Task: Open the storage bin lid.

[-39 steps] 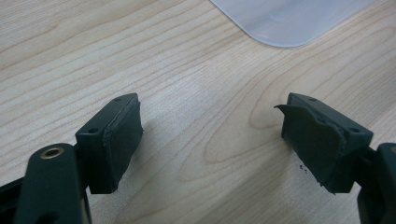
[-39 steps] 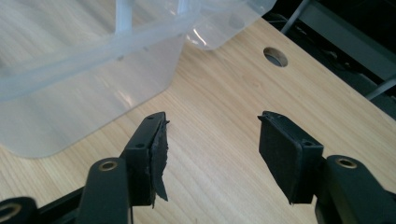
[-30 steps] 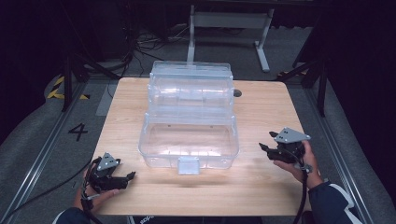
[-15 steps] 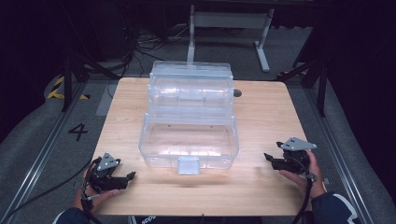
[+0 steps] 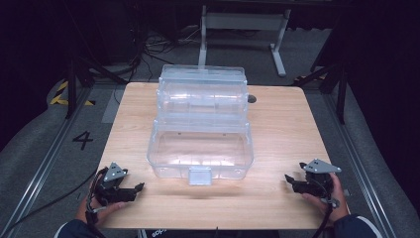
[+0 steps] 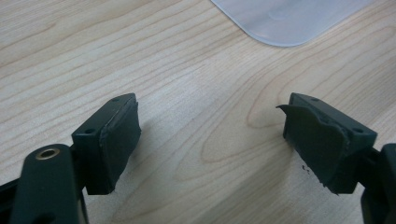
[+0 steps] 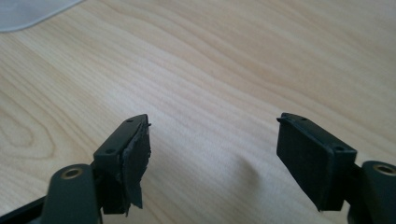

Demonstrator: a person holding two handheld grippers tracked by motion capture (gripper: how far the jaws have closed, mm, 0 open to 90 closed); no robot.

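A clear plastic box (image 5: 200, 153) with its lid (image 5: 203, 91) tipped back stands open in the middle of the wooden table (image 5: 282, 124); a corner of the box (image 6: 289, 21) lies ahead of the left jaws. My left gripper (image 5: 140, 188) rests low at the table's front left, jaws apart with nothing between them (image 6: 210, 135). My right gripper (image 5: 288, 179) sits at the front right, and its jaws have just been opening; only bare wood lies between them (image 7: 212, 140).
The box has a small latch tab (image 5: 200, 175) on its front wall. A dark round spot (image 5: 251, 98) sits on the table behind the lid. A metal stand (image 5: 242, 22) and cables lie on the floor beyond the table.
The right hand has come down and toward the table's front edge, away from the box, and its jaws stand wider. The left hand has kept still.
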